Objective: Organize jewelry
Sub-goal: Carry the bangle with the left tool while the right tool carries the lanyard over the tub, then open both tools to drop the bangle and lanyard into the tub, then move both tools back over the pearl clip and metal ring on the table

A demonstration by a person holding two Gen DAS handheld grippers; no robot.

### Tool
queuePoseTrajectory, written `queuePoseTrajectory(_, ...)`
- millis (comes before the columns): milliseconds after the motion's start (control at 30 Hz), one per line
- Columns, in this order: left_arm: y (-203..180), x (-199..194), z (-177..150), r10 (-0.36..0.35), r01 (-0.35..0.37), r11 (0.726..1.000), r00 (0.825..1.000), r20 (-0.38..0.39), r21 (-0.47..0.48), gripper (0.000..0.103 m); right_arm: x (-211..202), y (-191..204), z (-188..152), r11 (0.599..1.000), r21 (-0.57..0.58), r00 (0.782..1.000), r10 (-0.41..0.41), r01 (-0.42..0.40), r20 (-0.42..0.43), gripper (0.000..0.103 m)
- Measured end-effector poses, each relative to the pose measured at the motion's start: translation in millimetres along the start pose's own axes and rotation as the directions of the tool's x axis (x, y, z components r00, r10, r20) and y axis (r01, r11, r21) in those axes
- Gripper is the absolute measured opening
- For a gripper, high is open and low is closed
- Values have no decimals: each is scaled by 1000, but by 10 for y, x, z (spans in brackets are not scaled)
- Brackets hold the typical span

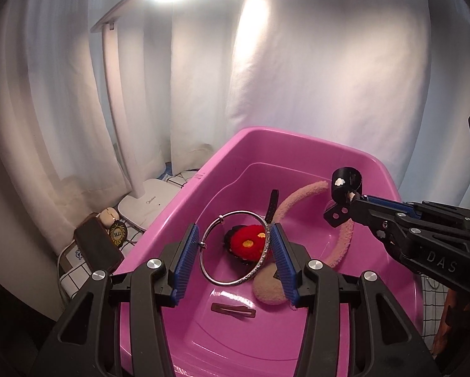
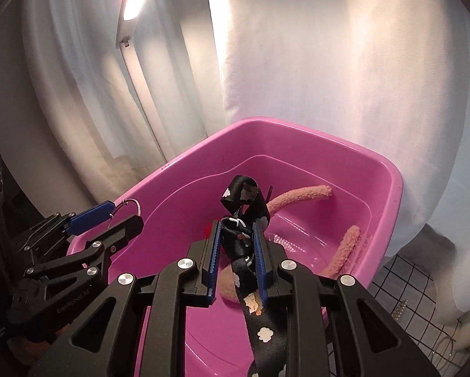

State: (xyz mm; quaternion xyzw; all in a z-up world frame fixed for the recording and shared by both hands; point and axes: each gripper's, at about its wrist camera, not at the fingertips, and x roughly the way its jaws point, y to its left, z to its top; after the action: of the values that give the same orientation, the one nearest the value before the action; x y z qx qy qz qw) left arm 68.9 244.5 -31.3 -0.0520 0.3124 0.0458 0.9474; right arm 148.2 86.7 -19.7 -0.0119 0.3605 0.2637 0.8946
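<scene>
The left gripper point(image 1: 235, 248) has its blue fingers point(image 1: 186, 260) closed on a silver bangle point(image 1: 235, 246), held upright above the pink tub point(image 1: 222, 163). Below it in the tub lie a brown clip point(image 1: 233, 310), a red flower point(image 1: 249, 242) and a pink headband point(image 1: 301, 201). The right gripper point(image 2: 236, 251) has its fingers point(image 2: 214, 251) clamped on a black ribbon point(image 2: 246, 216) with white cloud prints, above the tub's right side. Beyond the tub's left rim a lamp point(image 1: 148, 204) stands on the checked surface point(image 1: 77, 276), before white curtains point(image 1: 297, 78).
</scene>
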Motion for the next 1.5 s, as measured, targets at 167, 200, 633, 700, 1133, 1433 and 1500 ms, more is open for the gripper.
queuePoseTrajectory(167,14,39,0,-1,0,1000,1000,-7,-3,46,96,-6,30,1000,4,999,-17,17,-30,20)
queuePoseTrajectory(200,25,50,2,-4,4,1000,1000,-10,-5,47,106,-2,33,1000,4,999,-27,27,-32,20)
queuePoseTrajectory(633,156,-55,24,-22,24,998,999,39,-50,93,30,-23,95,994,31,994,-107,107,6,65)
queuePoseTrajectory(700,182,-65,16,-17,20,998,999,37,-62,93,40,-10,102,993,28,993,-116,116,1,65)
queuePoseTrajectory(1133,249,-206,4,59,-57,994,998,17,-97,93,-116,90,7,992,8,991,-130,130,16,65)
queuePoseTrajectory(1433,180,-344,-26,45,-43,993,999,18,-108,93,-360,90,-134,990,18,989,-142,141,41,65)
queuePoseTrajectory(1500,143,-371,-34,40,-38,994,999,19,-106,93,-437,67,-174,989,24,988,-145,144,48,65)
